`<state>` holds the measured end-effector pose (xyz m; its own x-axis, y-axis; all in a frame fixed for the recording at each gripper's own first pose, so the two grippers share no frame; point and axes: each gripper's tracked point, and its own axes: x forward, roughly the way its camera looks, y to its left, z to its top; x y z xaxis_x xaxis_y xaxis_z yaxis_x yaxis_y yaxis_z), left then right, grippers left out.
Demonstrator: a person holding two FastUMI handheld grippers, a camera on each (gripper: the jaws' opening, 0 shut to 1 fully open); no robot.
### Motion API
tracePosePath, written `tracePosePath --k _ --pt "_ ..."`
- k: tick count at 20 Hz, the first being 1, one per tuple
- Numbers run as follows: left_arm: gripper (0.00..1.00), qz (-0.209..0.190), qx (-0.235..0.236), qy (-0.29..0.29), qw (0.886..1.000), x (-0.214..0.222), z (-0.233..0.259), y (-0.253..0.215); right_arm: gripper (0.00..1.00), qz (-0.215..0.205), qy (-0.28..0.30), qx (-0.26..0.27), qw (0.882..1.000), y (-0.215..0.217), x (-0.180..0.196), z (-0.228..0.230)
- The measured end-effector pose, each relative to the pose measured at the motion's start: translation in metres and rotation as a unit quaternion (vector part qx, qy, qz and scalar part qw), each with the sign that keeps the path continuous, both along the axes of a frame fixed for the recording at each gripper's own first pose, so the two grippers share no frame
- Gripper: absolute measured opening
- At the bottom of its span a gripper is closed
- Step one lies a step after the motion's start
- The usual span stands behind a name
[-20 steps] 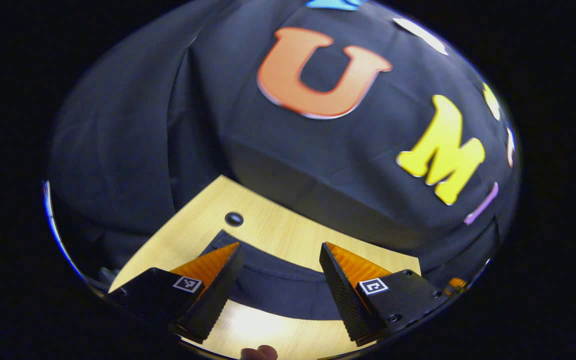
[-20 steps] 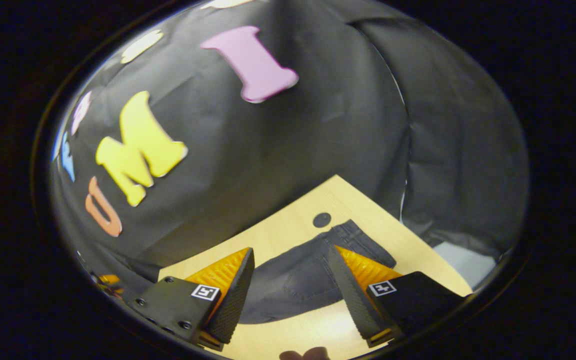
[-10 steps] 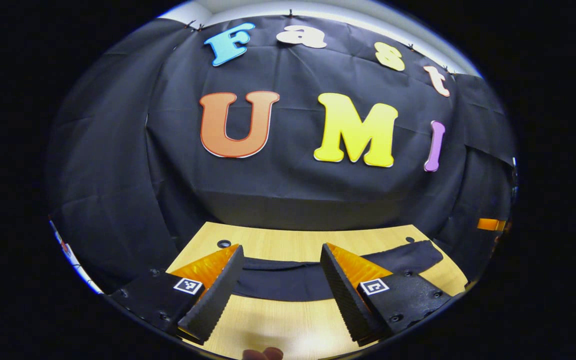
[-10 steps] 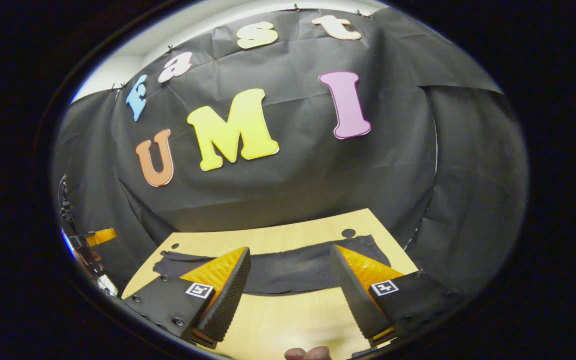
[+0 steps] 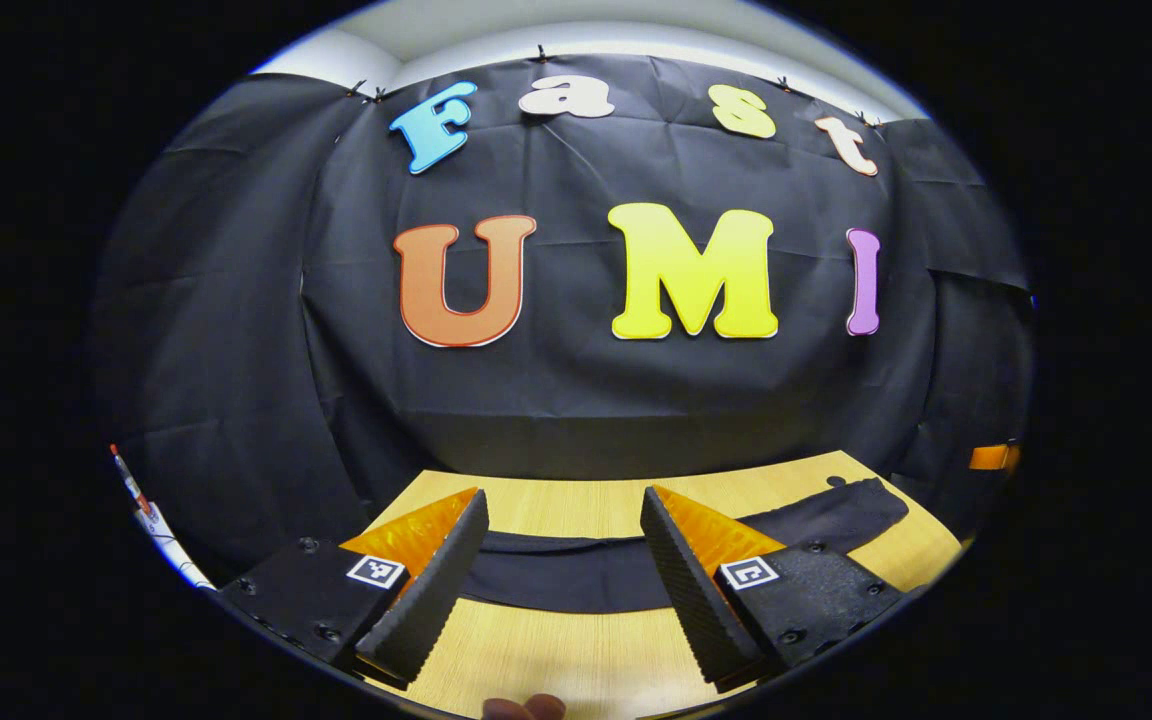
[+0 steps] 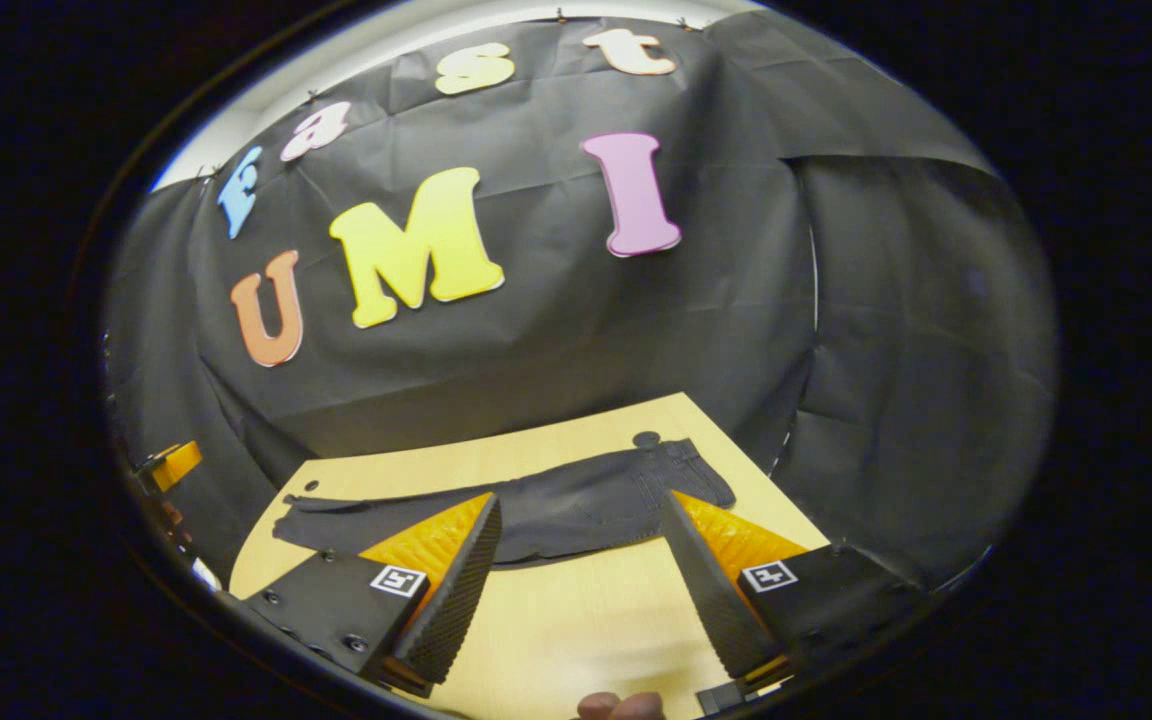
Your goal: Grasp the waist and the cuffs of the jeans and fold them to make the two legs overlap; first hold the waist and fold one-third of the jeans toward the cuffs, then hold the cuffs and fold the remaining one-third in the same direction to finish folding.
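Two grippers hang above the near side of the table, each with its jaws spread wide and nothing between them: the left gripper [image 5: 561, 575] in the left gripper view, the right gripper [image 6: 581, 575] in the right gripper view. The dark jeans [image 6: 536, 505] lie stretched out flat in one long strip across the far half of the wooden table [image 6: 576, 620], legs seemingly already laid one over the other, waist [image 6: 691, 475] toward the right end and cuffs [image 6: 301, 510] toward the left. That layout suits the task, I judge: the strip runs side to side, so each gripper faces its own end, and the waist fold can travel straight along the cloth toward the cuffs. Neither gripper touches the denim, so the thirds folds look not yet begun. Bare tabletop lies between the grippers and the jeans, giving room to come in low. The waist sits near the table's right edge and beside a dark round hole [image 6: 647, 439], and the booth's black wall stands close behind, so space there is tighter.
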<state>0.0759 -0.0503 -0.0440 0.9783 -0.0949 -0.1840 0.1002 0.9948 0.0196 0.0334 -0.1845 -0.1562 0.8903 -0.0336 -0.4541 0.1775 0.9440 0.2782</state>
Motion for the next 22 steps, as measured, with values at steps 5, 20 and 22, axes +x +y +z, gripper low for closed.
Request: tracePosePath --k 5,20,22 --pt "0.99 -0.014 -0.009 0.048 0.999 0.005 -0.024 -0.05 0.98 -0.057 0.056 0.026 0.996 -0.052 0.03 -0.093" --pt "0.99 0.034 -0.002 0.104 0.994 0.011 -0.029 -0.056 0.98 -0.147 0.13 0.074 0.978 -0.141 0.161 -0.244" --pt "0.99 0.034 -0.002 0.105 0.994 0.013 -0.03 -0.056 0.93 -0.131 0.132 0.052 0.981 -0.141 0.165 -0.245"
